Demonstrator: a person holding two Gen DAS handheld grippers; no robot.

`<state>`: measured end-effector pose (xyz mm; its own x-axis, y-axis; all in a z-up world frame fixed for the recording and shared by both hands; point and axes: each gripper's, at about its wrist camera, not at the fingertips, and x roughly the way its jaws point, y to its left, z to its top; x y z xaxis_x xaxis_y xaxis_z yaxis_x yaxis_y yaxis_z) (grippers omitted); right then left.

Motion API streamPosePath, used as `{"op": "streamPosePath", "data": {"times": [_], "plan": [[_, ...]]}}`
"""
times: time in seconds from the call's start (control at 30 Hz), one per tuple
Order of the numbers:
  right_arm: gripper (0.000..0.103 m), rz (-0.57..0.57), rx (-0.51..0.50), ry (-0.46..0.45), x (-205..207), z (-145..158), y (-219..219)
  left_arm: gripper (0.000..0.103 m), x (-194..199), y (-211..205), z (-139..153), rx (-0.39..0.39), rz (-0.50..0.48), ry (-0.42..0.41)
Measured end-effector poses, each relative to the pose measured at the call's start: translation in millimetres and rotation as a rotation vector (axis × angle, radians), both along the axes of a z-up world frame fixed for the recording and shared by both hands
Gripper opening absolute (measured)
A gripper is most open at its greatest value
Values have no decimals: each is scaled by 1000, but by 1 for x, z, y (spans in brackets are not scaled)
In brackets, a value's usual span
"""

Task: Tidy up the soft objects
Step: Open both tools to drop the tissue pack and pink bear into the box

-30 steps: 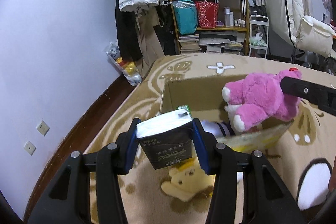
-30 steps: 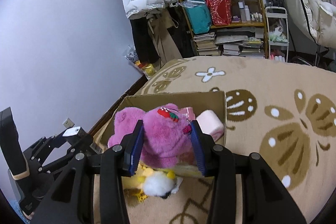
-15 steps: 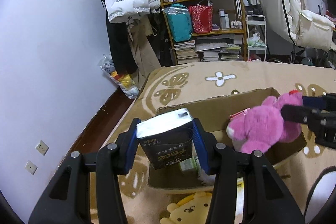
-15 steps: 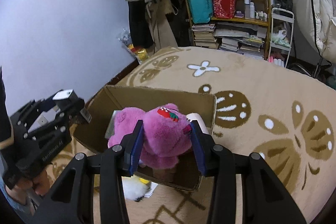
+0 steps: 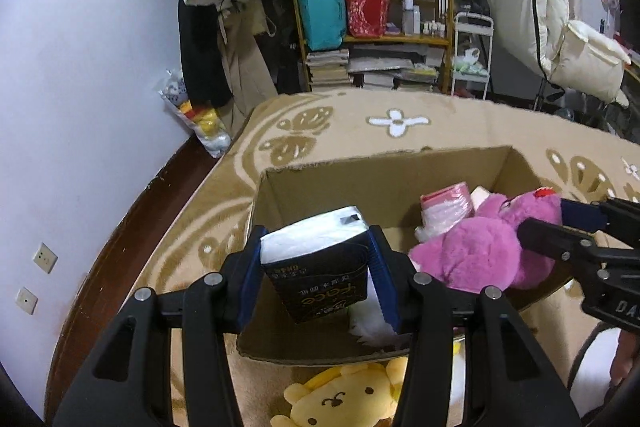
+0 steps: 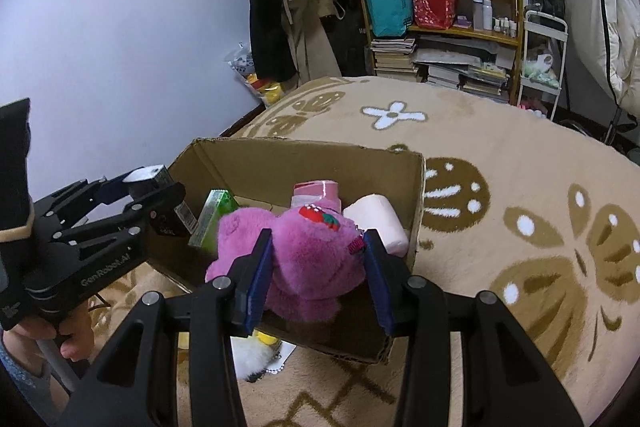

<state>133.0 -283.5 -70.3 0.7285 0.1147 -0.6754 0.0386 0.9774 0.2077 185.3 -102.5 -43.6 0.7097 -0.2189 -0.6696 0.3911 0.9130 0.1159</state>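
Note:
My left gripper (image 5: 316, 267) is shut on a black-and-white tissue pack (image 5: 320, 267) and holds it over the near left part of an open cardboard box (image 5: 360, 167). My right gripper (image 6: 318, 267) is shut on a pink plush bear (image 6: 304, 259) and holds it over the near side of the box (image 6: 300, 155). The bear also shows in the left wrist view (image 5: 480, 247). Inside the box lie a green pack (image 6: 212, 215), a pink pack (image 6: 316, 193) and a pale pink roll (image 6: 376, 223).
A yellow plush bear (image 5: 344, 399) lies on the beige patterned rug (image 6: 500, 155) in front of the box, beside a white fluffy toy (image 6: 252, 359). A cluttered bookshelf (image 5: 376, 27), hanging coats and a white trolley (image 5: 472, 55) stand at the back. A wall runs along the left.
Both grippers have moved forward and down over the box. The tissue pack and the pink bear now hang lower, inside the box's opening.

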Motion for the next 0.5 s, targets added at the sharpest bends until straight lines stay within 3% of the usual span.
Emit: {"op": "streamPosePath", "data": {"times": [0.1,0.2,0.37,0.47,0.5], "plan": [[47,2,5,12,0,-4,0,57,2,2,-6,7,13,20],[49,-9,-5,30,0,-7,-1,58,1,5,-6,7,22,22],[51,-27,20,32,-7,-6,-5,72,-2,12,-2,5,39,28],[61,-45,34,17,-15,-1,-8,76,-6,18,3,-5,41,29],[64,-54,36,14,-18,1,-9,82,-9,20,6,-7,40,31]]}}
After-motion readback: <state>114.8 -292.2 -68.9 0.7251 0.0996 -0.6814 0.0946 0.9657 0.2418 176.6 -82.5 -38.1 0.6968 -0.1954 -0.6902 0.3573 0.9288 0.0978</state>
